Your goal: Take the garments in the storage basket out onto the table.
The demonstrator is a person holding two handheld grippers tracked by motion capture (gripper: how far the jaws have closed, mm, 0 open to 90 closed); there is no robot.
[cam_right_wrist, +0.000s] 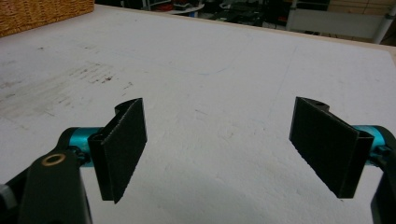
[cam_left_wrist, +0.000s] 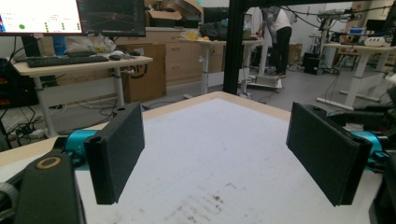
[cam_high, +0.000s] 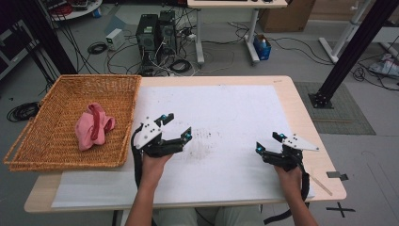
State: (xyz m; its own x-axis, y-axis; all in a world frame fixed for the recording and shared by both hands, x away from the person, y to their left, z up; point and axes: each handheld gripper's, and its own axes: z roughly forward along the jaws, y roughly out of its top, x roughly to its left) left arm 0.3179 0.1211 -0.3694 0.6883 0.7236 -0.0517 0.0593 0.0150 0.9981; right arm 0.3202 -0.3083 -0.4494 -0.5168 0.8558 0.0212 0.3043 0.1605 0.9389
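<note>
A pink cloth (cam_high: 93, 126) lies bunched up in the brown basket (cam_high: 28, 141) at the left side of the table (cam_high: 291, 101). It looks soft, light and floppy, so it will bend and hang down when it is lifted. A good place to pinch it is the fold that sticks up on top. Just beside the basket, the left gripper (cam_high: 175, 127) has its jaws spread wide with nothing in them. Far to the right, the right gripper (cam_high: 269, 142) is spread wide too, over the white paper (cam_high: 226, 108).
</note>
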